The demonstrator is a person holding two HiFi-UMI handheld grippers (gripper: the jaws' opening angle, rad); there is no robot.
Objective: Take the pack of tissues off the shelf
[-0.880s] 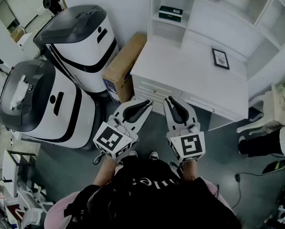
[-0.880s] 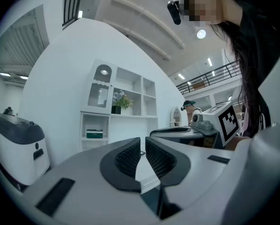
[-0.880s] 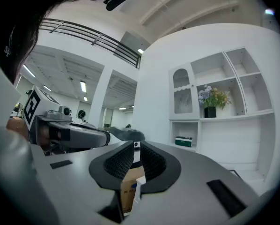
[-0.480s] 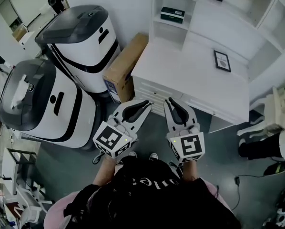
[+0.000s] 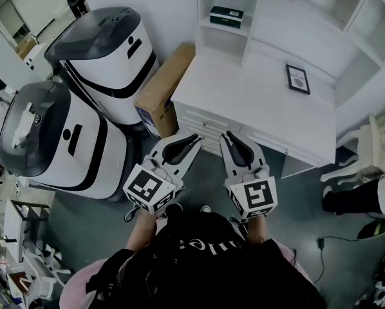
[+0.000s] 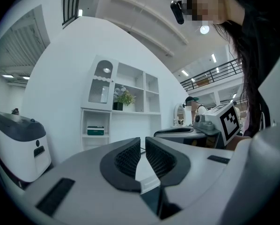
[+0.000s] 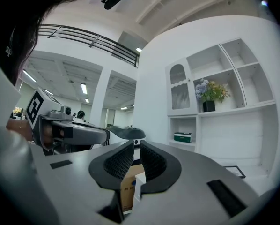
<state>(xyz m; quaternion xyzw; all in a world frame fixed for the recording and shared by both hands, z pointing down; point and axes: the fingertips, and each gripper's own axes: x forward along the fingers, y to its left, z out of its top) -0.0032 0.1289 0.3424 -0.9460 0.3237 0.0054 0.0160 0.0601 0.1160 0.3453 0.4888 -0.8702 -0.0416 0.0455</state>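
On an open shelf of a white cubby unit (image 5: 200, 15), behind a white desk (image 5: 263, 98), sits the dark green and white pack of tissues (image 5: 226, 15). Well short of it, the left gripper (image 5: 197, 139) and right gripper (image 5: 226, 136) are held level, side by side, jaws clenched together on nothing.

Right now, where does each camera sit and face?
Head view: on the person's head, steeply down at white desk, left gripper, right gripper, own dark top.
Left gripper view: on the left gripper, along its closed jaws toward the shelf unit; right gripper, hair at right.
Right gripper view: on the right gripper, jaws closed, facing the shelf unit; left gripper at left.
Shared: pack of tissues, in all three.
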